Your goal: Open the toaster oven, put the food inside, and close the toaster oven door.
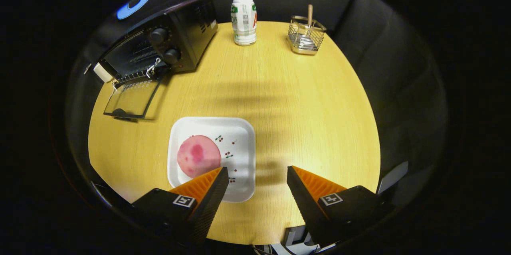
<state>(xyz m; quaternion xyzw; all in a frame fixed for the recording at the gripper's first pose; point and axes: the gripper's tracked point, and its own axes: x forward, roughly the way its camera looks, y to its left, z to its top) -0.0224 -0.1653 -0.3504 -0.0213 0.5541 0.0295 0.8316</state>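
Pale wood-grain table (303, 127) carries a square white plate (239, 143) holding the round pink food (198, 155), just ahead of the gripper (258, 172), jaws wide and empty. The boxy black toaster oven (175, 39) stands beyond, its glass door (131, 99) dropped flat.

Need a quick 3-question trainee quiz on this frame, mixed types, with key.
1. True or false: the oven door is closed.
2. The bun sits on: A) the bare table B) the plate C) the rack
3. Fill in: the claw is ____, holding nothing.

Key: 1 false, the door lies folded down; 2 B; 3 open, with the bun just ahead of one finger.
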